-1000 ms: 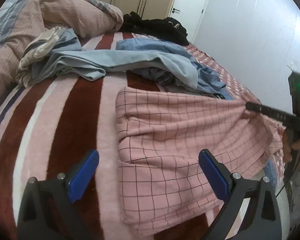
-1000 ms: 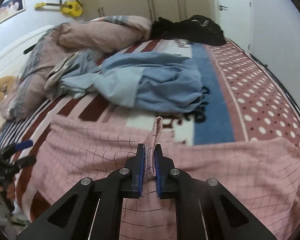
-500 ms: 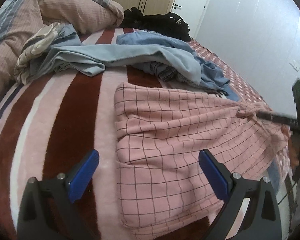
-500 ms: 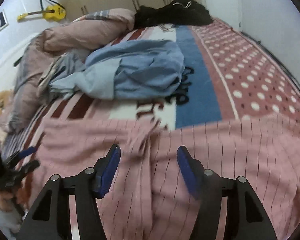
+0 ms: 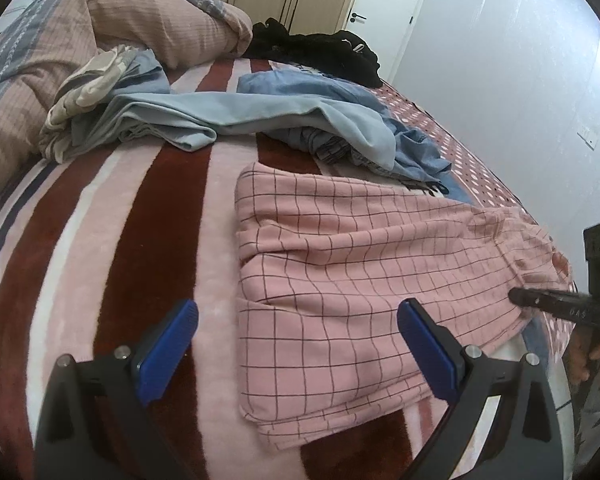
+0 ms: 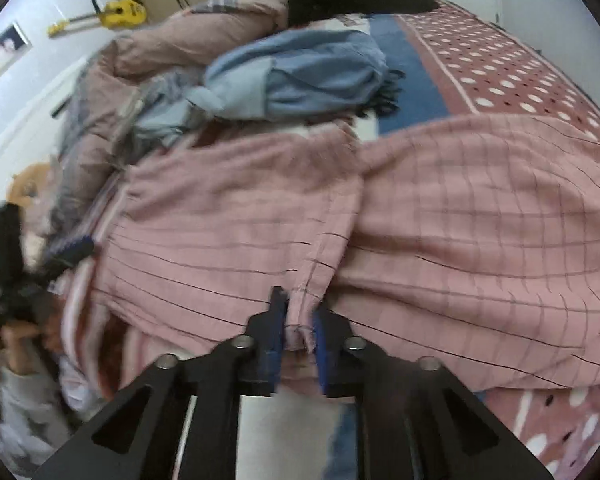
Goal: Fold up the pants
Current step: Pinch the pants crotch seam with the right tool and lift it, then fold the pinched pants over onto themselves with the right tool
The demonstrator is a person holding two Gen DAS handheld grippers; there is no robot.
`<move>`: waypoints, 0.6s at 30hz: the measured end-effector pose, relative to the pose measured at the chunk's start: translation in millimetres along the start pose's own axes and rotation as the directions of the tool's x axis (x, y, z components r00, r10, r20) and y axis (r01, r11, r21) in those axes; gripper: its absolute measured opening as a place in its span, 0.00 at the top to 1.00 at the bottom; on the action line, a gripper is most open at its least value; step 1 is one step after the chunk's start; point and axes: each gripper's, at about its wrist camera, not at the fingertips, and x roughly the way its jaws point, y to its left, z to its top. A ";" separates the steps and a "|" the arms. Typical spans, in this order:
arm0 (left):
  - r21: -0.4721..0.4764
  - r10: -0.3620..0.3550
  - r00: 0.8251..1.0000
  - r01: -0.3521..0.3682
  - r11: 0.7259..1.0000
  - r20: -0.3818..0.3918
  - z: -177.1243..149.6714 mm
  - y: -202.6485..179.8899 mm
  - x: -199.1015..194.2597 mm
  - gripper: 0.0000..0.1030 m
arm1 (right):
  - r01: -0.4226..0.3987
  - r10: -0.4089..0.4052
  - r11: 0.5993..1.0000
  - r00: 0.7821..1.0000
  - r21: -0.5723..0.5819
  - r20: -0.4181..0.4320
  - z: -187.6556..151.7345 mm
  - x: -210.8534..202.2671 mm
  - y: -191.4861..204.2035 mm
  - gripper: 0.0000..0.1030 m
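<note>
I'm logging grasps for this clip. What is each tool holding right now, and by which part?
The right tool pinches a raised fold at the near edge of the pink checked pants. The left tool is open and holds nothing.

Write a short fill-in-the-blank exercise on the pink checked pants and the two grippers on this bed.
1. The right gripper is shut on a fold of the pink checked ____.
2. The left gripper has its blue-padded jaws wide ____.
3. The pink checked pants lie on a blanket with dark red and pink ____.
4. Beyond the pants lies a heap of light ____ clothes.

Missing words: pants; open; stripes; blue
</note>
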 end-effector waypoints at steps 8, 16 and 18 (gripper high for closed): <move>0.002 -0.003 1.000 0.003 1.000 -0.001 0.7 -9.5 0.0 0.04 | -0.010 -0.021 0.981 0.987 0.194 0.158 -33.0 -70.4 -55.8 0.34; 0.005 0.002 1.000 -0.002 1.000 0.022 7.0 -19.6 -3.3 0.04 | -0.076 -0.074 0.849 0.963 0.523 0.259 -73.1 -85.0 -159.8 0.25; -0.003 0.007 1.000 -0.006 1.000 0.027 8.8 -18.1 -4.8 0.04 | -0.107 -0.066 0.840 0.953 0.532 0.296 -65.3 -77.6 -171.2 0.24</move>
